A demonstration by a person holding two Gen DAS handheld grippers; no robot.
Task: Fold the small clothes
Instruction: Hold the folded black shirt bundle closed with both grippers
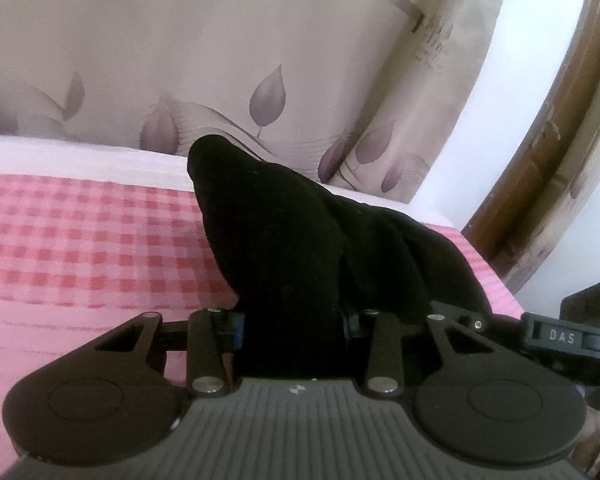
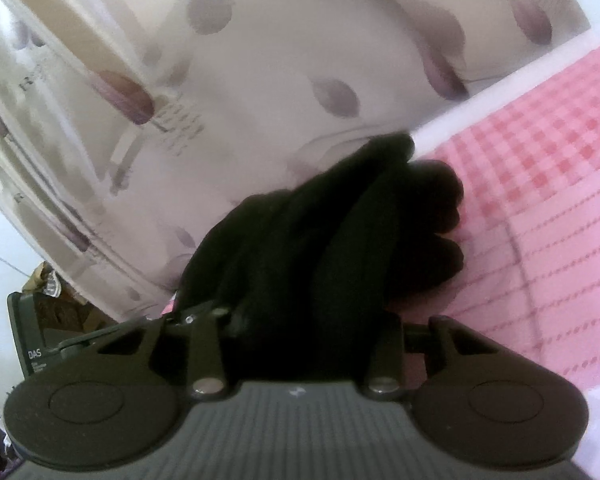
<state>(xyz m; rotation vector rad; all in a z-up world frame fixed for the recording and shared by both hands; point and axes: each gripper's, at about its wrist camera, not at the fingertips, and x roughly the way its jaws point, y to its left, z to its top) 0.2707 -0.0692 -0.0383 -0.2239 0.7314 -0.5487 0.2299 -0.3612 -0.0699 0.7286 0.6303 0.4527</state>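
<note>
Both tools are clamped on the same black garment [image 1: 284, 240], so the fold is only just under way. In the left wrist view the left tool [image 1: 292, 332] sits at the bottom centre with a thick bunch of black cloth pinched between its jaws, the cloth rising in a peak toward the middle of the frame. The right tool [image 2: 300, 332] shows the same in its own view: dark fabric [image 2: 320, 232] gripped between the jaws and bulging up toward the centre.

The garment is lifted off the bed, whose pink checked cover [image 1: 80, 232] fills the left of the left view and the right of the right view. A leaf-print curtain [image 1: 220, 60] hangs behind.

I see no flat, finished fold and no stack of done pieces. As I judge it, this 1 item is gathered and raised by 2 edges; laying it down, doubling it over and smoothing it are all left to do.
</note>
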